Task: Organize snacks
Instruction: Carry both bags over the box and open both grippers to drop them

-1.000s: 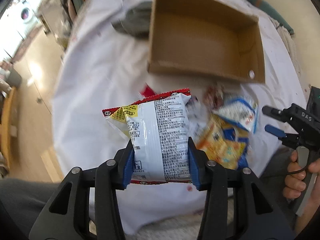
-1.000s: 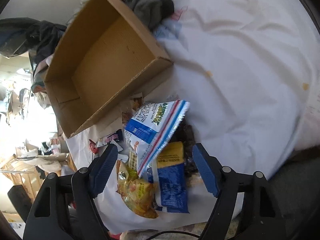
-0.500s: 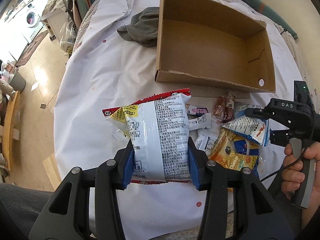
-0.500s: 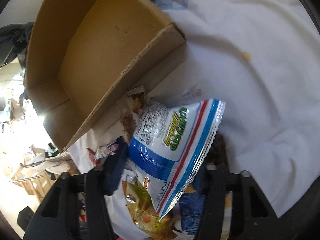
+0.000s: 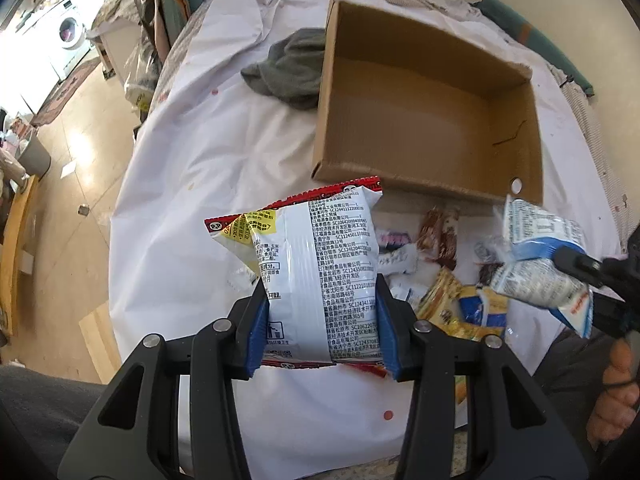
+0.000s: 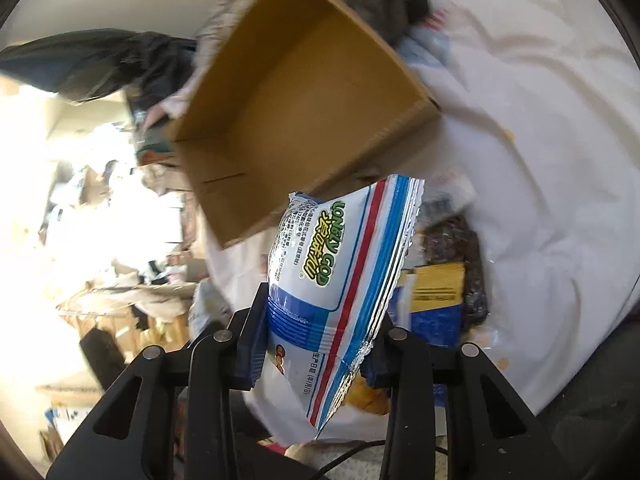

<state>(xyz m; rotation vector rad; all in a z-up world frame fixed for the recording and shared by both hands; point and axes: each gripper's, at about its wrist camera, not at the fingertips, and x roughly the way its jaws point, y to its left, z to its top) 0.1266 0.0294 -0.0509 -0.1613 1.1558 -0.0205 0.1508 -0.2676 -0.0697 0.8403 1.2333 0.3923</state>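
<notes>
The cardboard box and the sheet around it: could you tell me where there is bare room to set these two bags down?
The cardboard box is empty, so its whole floor is free. The white sheet is bare left of the box, between the grey cloth and the sheet's left edge. It is crowded below the box's near wall, where the snack pile lies.

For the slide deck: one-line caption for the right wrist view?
Right tool grips a blue-white snack bag before the empty cardboard box.
</notes>
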